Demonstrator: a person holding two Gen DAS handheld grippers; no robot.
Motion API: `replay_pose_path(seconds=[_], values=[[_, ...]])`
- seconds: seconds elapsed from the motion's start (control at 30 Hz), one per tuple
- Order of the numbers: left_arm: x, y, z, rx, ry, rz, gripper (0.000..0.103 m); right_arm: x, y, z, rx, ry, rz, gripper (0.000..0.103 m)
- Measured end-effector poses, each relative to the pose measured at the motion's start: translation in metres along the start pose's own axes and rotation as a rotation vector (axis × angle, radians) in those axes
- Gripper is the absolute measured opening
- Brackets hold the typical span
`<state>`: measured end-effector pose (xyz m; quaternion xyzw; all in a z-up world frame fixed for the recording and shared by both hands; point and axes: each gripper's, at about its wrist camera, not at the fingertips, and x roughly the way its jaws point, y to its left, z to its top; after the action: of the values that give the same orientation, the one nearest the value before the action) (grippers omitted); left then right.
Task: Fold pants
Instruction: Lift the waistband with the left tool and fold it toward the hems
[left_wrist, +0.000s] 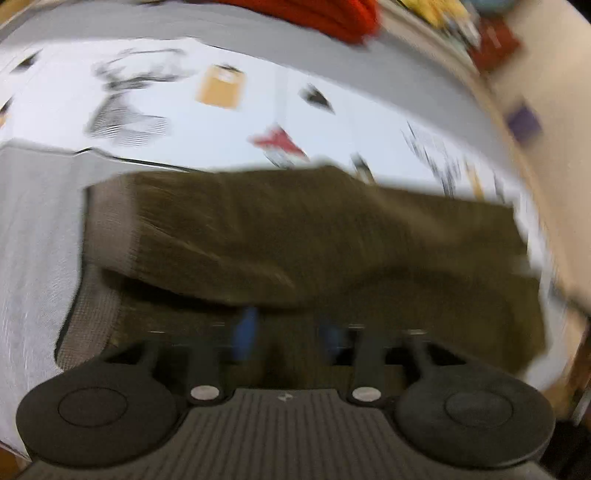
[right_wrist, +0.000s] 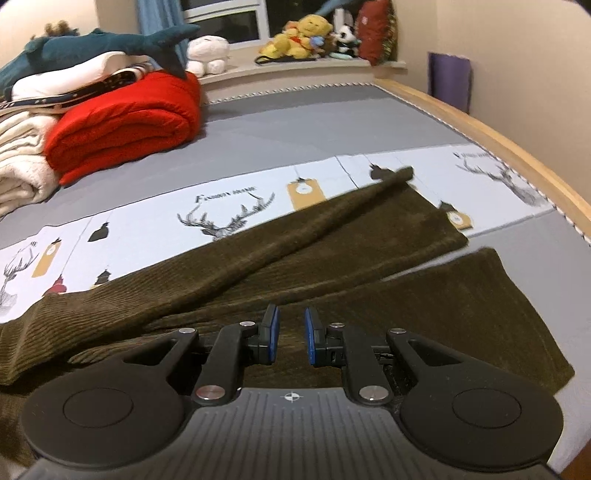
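Now both tongs (left_wrist: 290, 334) (right_wrist: 291, 338) hover apart over olive pants (right_wrist: 332, 266)

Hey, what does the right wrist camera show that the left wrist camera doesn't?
Only the right wrist view shows the shark plush, the white blankets, the yellow bear on the window ledge, and both pant legs spread toward the wooden bed edge. Only the left wrist view, which is blurred, shows the pale waistband end of the pants. Both show the olive pants, the deer-print sheet, the red blanket and the purple mat.
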<state>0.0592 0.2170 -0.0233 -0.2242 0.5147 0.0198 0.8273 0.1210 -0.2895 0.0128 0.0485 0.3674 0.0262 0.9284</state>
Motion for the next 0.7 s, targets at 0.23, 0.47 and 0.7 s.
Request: replay_pose_path(seconds=[0.23,0.47,0.7], values=[[0.032,0.030,0.008,-0.210,0.130,0.010,0.066,0.004,-0.009,0.002,0.045,0.001,-0.010,0.016],[0.051,0.010,0.020,-0.150,0.138,0.032,0.074,0.013,0.004,0.005,0.015,0.013,0.003,0.017],[0.065,0.008,0.030,-0.183,0.154,0.049,0.076,0.022,0.019,0.007,-0.022,0.022,0.007,0.024]])
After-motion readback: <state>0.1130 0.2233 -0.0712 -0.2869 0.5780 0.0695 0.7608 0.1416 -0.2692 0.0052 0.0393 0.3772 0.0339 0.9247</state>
